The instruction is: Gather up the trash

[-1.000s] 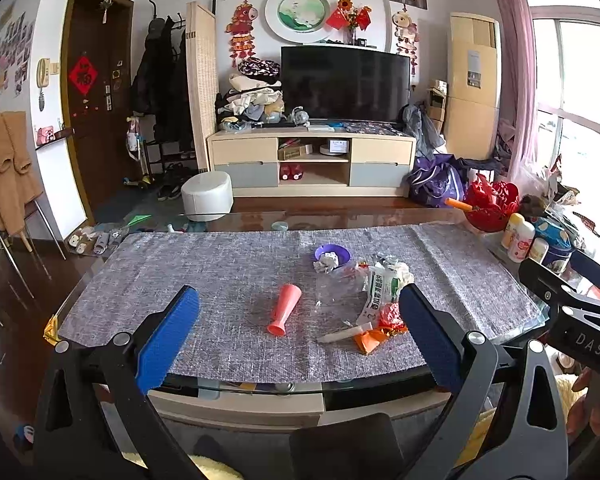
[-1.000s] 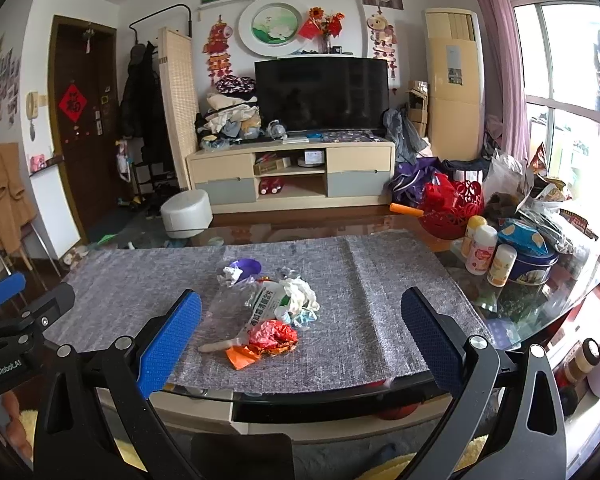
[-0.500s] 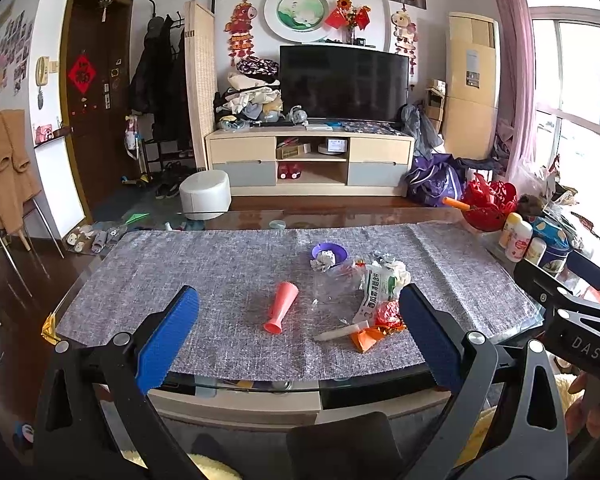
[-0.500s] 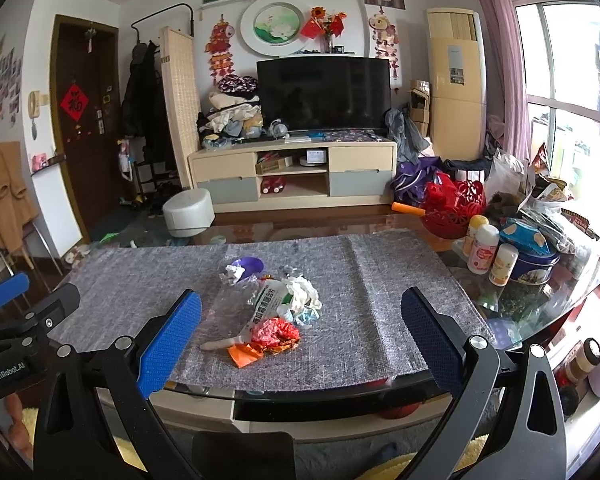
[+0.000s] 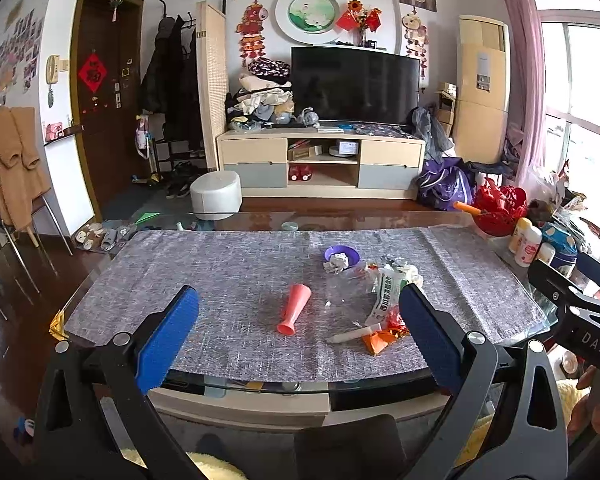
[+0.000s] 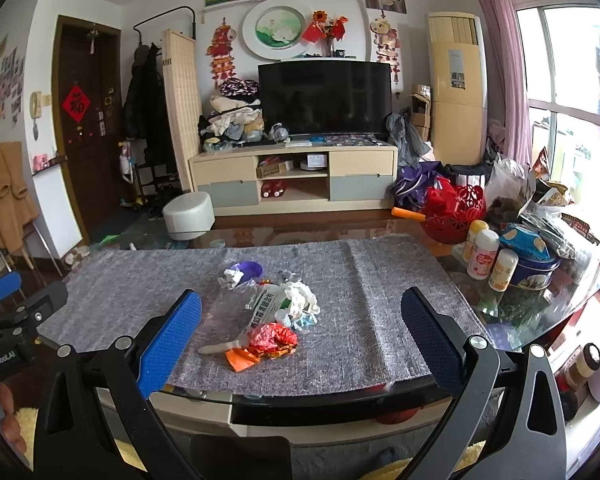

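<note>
Both tongs you're holding released, empty: left gripper [image 5: 296, 336], right gripper [image 6: 300, 340]. Trash pile [image 6: 272, 316] sitting frame centre on grey mat [image 6: 360, 280]. Risk: light wrappers sliding, scattering if you're nudging them.

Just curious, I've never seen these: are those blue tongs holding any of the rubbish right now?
No. Both the left tongs and right tongs are open and empty; the trash pile lies untouched on the mat.

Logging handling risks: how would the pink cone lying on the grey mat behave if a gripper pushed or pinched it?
The pink cone lies on its side on the grey mat, so a push would probably roll it in an arc. It looks like light hollow plastic, likely sliding from the pads along its taper.
</note>
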`<state>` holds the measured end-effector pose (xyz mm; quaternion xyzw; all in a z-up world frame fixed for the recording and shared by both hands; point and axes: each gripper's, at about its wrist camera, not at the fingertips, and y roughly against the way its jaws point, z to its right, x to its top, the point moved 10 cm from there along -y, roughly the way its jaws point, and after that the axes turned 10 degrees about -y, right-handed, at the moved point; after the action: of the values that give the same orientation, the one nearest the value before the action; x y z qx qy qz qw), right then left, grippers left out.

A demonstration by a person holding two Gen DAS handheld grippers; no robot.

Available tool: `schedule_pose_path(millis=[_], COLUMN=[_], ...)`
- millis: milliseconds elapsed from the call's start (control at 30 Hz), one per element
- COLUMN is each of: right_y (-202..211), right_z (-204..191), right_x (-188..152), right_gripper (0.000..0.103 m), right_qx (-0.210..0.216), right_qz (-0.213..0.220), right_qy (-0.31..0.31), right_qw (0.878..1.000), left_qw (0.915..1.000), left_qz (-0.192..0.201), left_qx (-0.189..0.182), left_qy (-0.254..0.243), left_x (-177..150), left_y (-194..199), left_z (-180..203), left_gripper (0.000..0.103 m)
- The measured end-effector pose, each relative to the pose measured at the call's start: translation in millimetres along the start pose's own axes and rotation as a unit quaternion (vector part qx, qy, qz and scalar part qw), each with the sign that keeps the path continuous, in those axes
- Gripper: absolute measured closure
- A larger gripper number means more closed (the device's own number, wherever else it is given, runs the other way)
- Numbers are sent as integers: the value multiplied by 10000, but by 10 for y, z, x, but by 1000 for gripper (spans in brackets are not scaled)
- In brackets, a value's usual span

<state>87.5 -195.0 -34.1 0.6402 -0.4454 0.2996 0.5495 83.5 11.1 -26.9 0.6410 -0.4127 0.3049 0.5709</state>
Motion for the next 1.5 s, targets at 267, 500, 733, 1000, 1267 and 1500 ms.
schedule_pose_path(millis=[267,500,733,1000,1267,1500], right_y=[2,-200,-527,-1016,-1486,-1792], right_z=[3,60,149,116,126,40], right_x=[118,-20,-309,-662,-982,-1182], right_gripper=[3,3,3,3,4,28], right_qx=[-103,35,109,203,273,554], right_qz=[309,-98,-595,-1233,-1843,-2307], right_qy=[292,243,65,42,-169,-233], right_qw=[9990,9997,9981,9921,9823,9712], left_qw=[10000,9999,9987,9942,9884,9846], left_qz=[-39,-96,-505,-1060,-1454,-1698], left_qx=[64,77,86,-25,-284,-409], left_qy=[1,-65,-82,-195,-332,-112], left_x=[2,-58,-304,-624,-820,-870], left_y=[-65,-171,-496,-958,-1410,-1784], left_z=[-13,-41,-158,-123,21,-58], left_gripper=[8,8,8,8,8,8])
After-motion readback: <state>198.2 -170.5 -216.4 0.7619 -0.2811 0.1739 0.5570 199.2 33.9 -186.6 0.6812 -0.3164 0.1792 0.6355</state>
